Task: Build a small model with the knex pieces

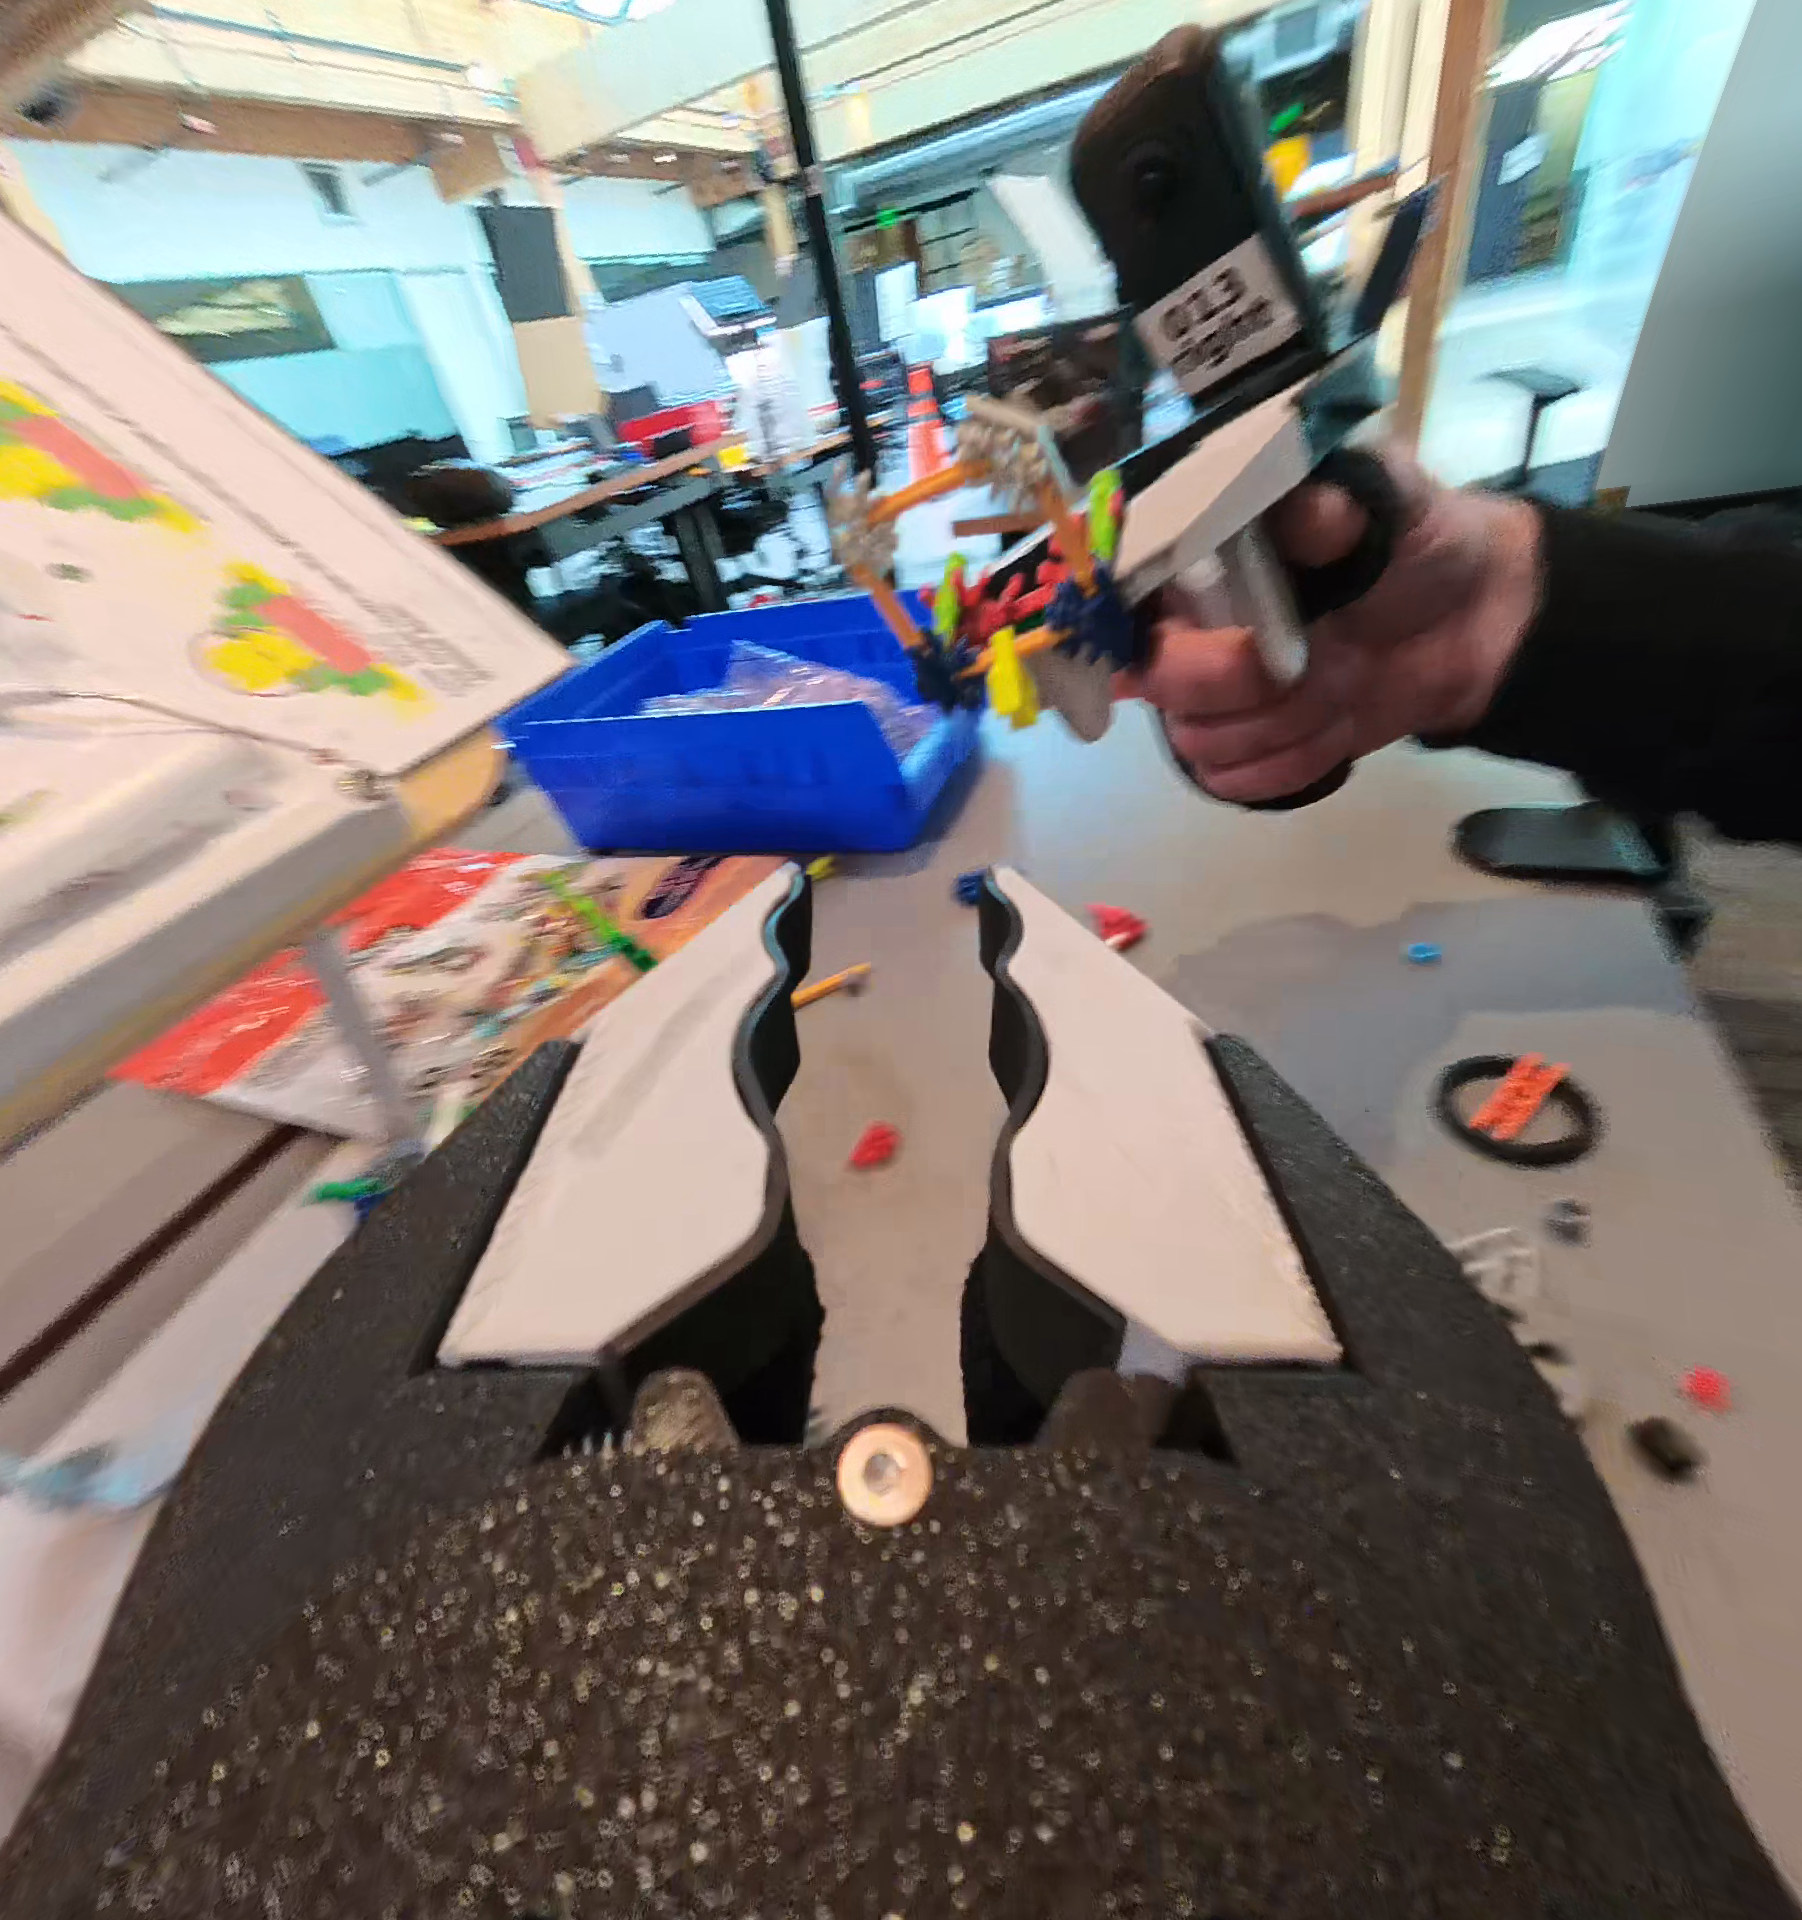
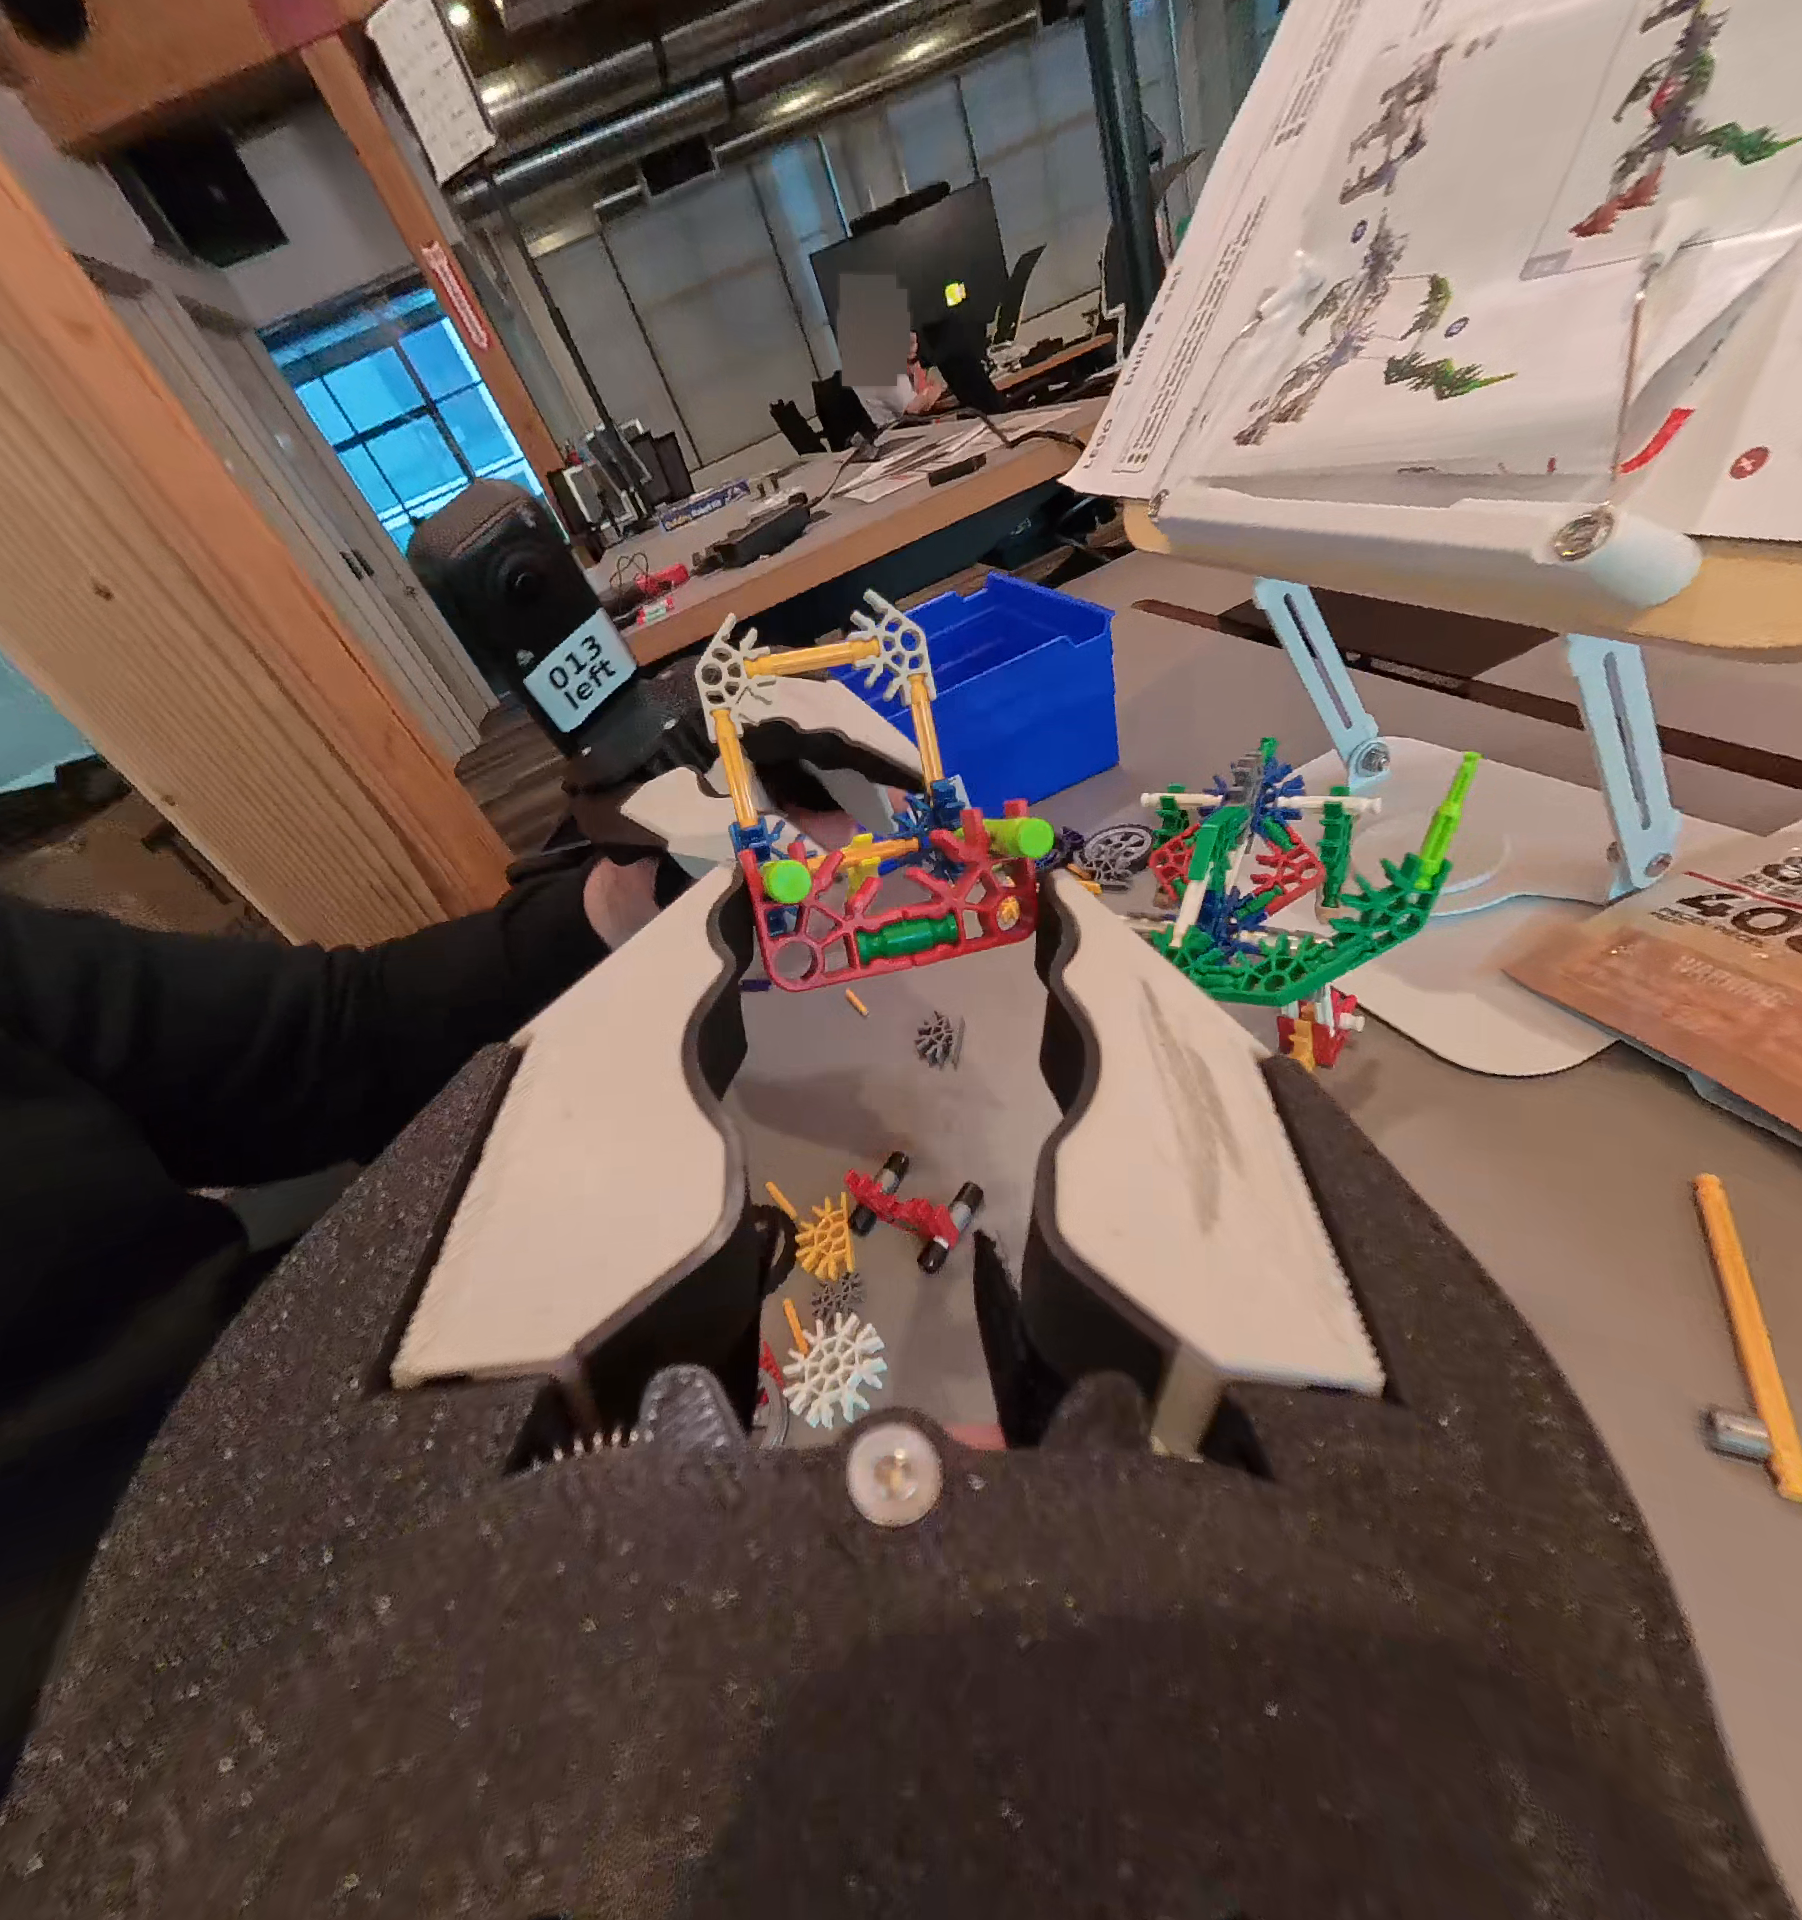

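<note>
Toy frame (image 2: 881,894) of red, yellow and blue rods sits clamped in the right gripper (image 2: 892,914) jaws above the desk (image 2: 1499,1195); left gripper (image 1: 892,894) jaws released, holding nothing.

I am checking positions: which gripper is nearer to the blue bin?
Neither clearly: the right gripper, holding the red toy frame, is raised beside the blue bin; the left gripper hangs empty before it.
</note>
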Available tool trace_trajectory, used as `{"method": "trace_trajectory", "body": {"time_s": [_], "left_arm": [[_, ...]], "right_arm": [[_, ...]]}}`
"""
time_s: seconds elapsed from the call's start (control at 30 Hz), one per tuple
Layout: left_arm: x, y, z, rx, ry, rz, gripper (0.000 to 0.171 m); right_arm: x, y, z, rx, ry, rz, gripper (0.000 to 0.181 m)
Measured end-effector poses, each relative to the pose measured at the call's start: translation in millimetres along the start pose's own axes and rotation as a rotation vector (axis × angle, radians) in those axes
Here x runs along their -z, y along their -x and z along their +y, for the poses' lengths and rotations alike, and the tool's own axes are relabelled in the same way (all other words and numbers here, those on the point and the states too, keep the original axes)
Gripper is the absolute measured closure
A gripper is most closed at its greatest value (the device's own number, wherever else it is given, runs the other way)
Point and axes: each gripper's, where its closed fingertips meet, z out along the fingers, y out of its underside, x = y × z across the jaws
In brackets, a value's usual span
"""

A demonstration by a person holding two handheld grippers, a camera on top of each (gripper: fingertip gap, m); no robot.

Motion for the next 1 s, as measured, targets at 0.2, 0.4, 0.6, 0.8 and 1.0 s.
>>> {"method": "trace_trajectory", "body": {"time_s": [0.2,0.4,0.6,0.8,1.0], "left_arm": [[29.0,68.0,24.3,-0.064,0.118,-0.267,0.136],[14.9,77.8,62.1,-0.068,0.263,-0.201,0.132],[6.4,99.5,58.8,-0.119,0.315,-0.204,0.131],[-14.1,59.9,80.3,-0.367,0.473,-0.042,0.119],[-16.5,75.0,82.8,-0.505,0.482,-0.17,0.101]], "right_arm": [[-2.2,-15.3,-14.3,-0.032,-0.016,0.039,0.128],[-9.9,-30.7,-16.5,-0.033,0.013,0.068,0.128],[-9.5,-61.3,3.3,-0.068,0.062,0.171,0.128],[-6.9,-73.2,25.5,-0.119,0.06,0.173,0.128],[-1.5,-74.8,31.6,-0.124,0.04,0.163,0.128]]}}
